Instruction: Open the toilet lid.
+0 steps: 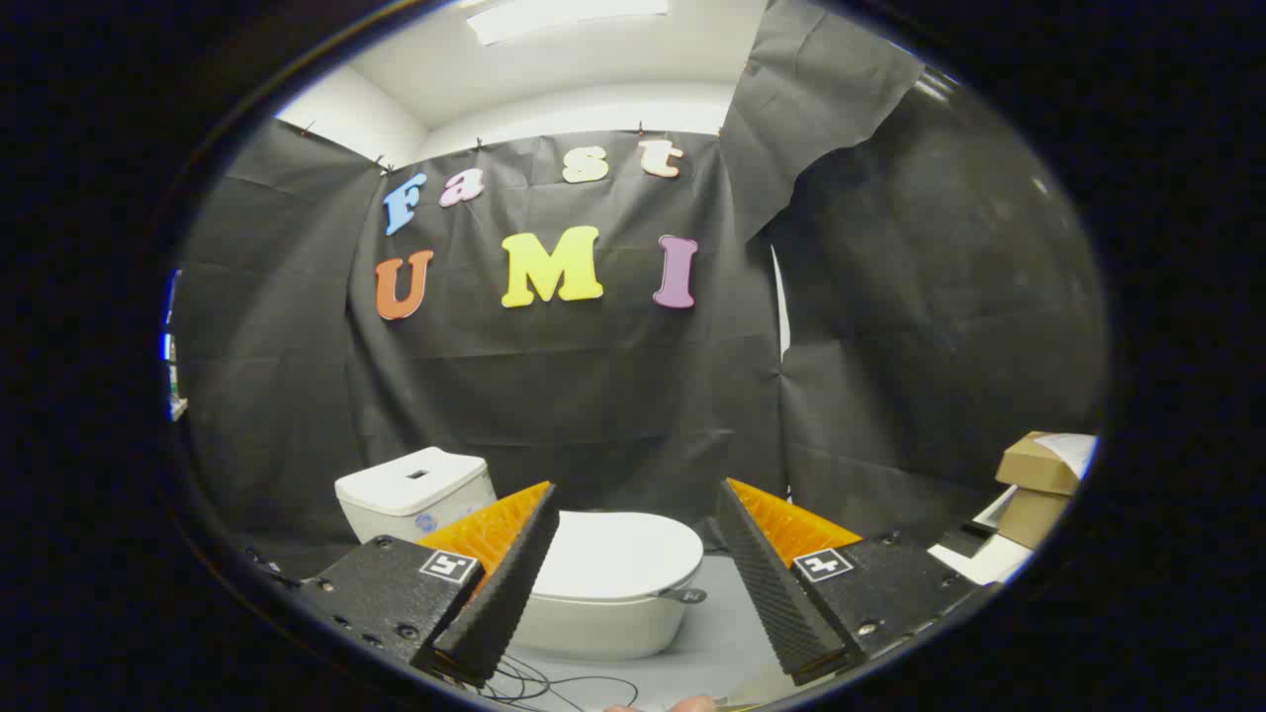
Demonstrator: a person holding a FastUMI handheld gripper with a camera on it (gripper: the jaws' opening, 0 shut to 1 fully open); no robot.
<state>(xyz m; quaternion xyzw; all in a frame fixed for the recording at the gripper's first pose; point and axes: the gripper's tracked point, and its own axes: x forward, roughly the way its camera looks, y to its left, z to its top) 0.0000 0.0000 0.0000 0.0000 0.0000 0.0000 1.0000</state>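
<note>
Presently: tongs (633, 494) spread wide, 2 fingers apart, gripping nothing, held above and short of a white toilet (603, 618). Toilet lid (618, 556) closed flat on the bowl, seen between and just beyond the fingers, small tab (687, 595) at its right rim; white tank (413, 492) behind the left finger. Cardboard boxes (1039, 485) stacked off to the right, thin cables (554, 684) on grey floor (722, 633) below.

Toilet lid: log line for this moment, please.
toilet lid: closed | gripper: open, apart from lid, lid beyond fingers | tank: behind | lid tab: untouched
</note>
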